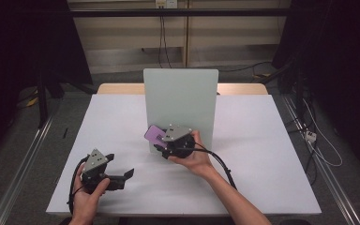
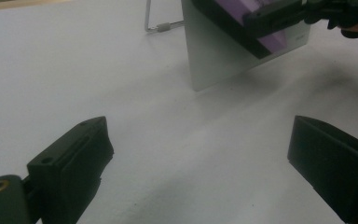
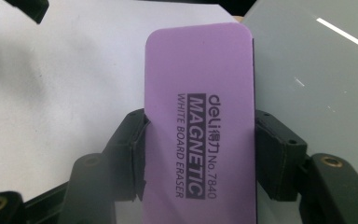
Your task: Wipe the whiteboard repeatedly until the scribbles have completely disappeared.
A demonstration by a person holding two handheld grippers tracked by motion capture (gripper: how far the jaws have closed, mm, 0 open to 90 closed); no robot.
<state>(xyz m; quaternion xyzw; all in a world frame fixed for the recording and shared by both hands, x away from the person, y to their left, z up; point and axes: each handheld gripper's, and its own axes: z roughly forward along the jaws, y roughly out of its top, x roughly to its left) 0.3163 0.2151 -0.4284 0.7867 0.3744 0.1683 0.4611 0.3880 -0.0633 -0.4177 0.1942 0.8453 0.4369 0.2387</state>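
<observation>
A purple eraser (image 3: 199,126), a flat slab with rounded corners and a matte foam-like face, is sitting between the two black jaws of the right gripper (image 3: 199,154), which are pressing on its long edges. Black lettering printed along its length is reading "deli MAGNETIC WHITE BOARD ERASER No. 7840". In the high view the eraser (image 1: 155,134) is being held above the table, just in front of the lower left part of the board (image 1: 180,101), and the right gripper (image 1: 161,140) is carrying a grey three-cornered plate on top, with the right hand (image 1: 194,157) wrapping around its body and a black cable trailing back along the forearm. In the left gripper view a dark underlayer is showing beneath the purple face of the eraser (image 2: 242,14).

The board is a pale grey, smooth, slightly glossy panel with rounded upper corners, standing upright near the middle of the table (image 1: 122,122); a thin metal wire stand (image 2: 156,25) is showing behind its foot. The table is carrying a matte white top.

The left gripper (image 1: 127,174) is resting low near the front left of the table, held by the left hand (image 1: 90,194). Its blocky black jaws are standing wide apart with nothing between them, only white tabletop showing in the gap.
</observation>
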